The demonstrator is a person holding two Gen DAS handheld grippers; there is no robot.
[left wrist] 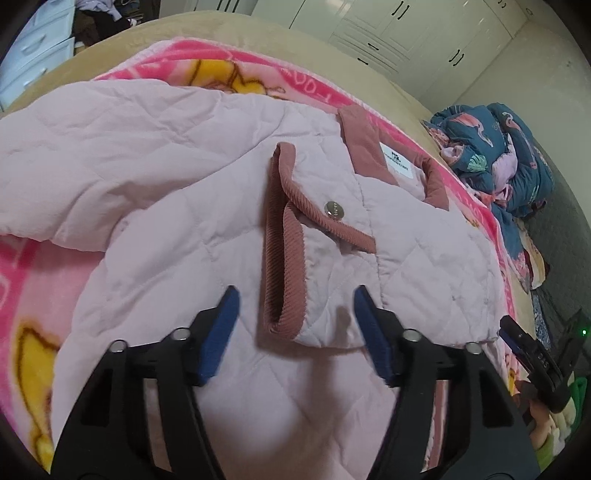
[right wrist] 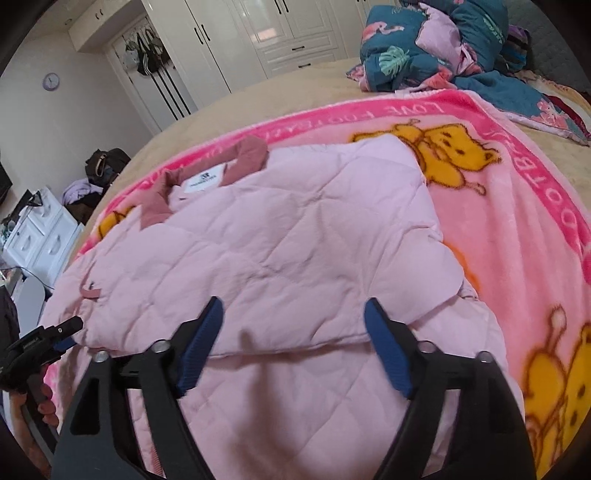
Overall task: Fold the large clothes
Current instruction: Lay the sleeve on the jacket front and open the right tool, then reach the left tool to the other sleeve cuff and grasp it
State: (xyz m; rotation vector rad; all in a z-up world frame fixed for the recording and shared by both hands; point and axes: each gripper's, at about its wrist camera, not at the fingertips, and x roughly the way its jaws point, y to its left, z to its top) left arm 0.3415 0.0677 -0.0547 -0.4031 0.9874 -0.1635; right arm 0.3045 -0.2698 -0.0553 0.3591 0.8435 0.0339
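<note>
Nearest in the left wrist view, the left gripper (left wrist: 295, 295) hangs over the pink quilted jacket (left wrist: 177, 192) with its blue pads wide apart and nothing between them. Just past the tips lies a sleeve cuff (left wrist: 284, 243) with dark pink ribbed trim and a shiny snap button (left wrist: 333, 209), folded across the jacket's body. In the right wrist view, the right gripper (right wrist: 293, 310) is wide too and holds nothing; it floats above a folded edge of the jacket, where one layer lies on top of another. The left gripper shows at the near left edge of that view, beside the jacket. The jacket sits in the middle of a pink bear blanket (right wrist: 517, 229) spread on the bed (right wrist: 236, 103). Farther off, its dark pink collar (right wrist: 243, 155) and a white label (right wrist: 205, 181) point away from the grippers. Beyond the blanket, at the far right, a blue flamingo quilt (right wrist: 424, 48) sits in a heap, and white wardrobes (right wrist: 288, 33) stand at the back. The jacket looks partly folded, with more folds to come. The jacket is puffy, so a folded part could spring open again. If a gripper pinches only the top layer, the layers could slide apart and the fold would go crooked. The loose cuff could also flop out when the jacket is lifted.
</note>
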